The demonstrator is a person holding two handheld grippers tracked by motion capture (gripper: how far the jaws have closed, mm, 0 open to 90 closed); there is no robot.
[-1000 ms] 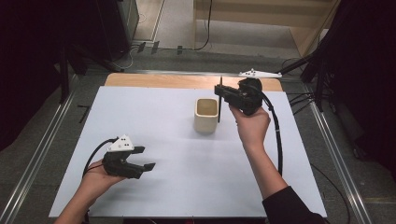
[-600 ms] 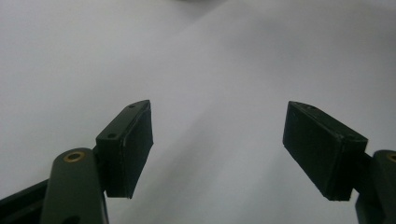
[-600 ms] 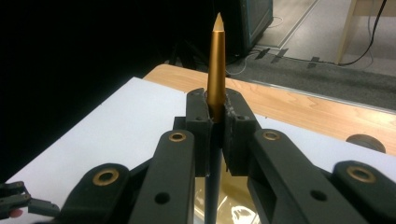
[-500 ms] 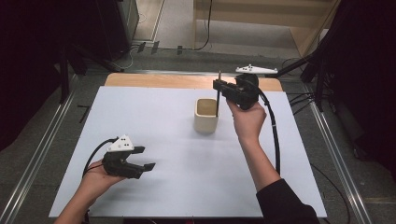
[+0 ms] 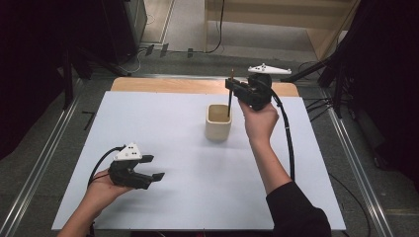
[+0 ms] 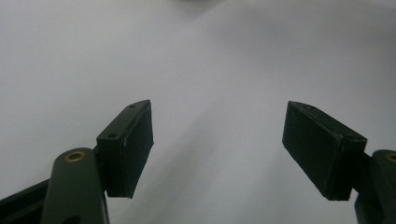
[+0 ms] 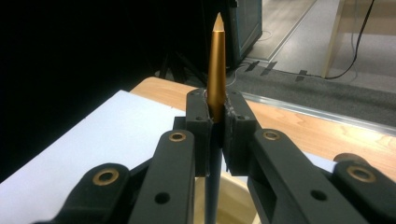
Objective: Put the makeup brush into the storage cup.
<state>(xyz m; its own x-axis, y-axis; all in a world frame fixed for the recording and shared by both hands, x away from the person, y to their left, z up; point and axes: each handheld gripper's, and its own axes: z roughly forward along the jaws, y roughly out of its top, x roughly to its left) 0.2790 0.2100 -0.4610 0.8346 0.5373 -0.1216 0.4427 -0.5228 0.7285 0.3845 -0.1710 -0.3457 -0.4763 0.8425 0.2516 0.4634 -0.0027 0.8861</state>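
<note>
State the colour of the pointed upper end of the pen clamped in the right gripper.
Golden orange, seen best in the right gripper view: the pen tapers to a point above the right gripper.

You're looking down and fwd from the high cam over the whole table [image 5: 148, 123]. Left gripper cam sits close, facing the bare sheet. Right gripper cam faces level past the cup [image 7: 233, 210], also in the high view [image 5: 219, 122].

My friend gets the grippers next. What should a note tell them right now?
Right gripper: shut on a slim pen with a gold pointed tip, held upright over the square cream cup.
Left gripper: open, holding nothing, low over the white table sheet.
Done: pen gripped, its lower end inside the cup's mouth.
Left: probably lower the pen, let go, and back away.
</note>
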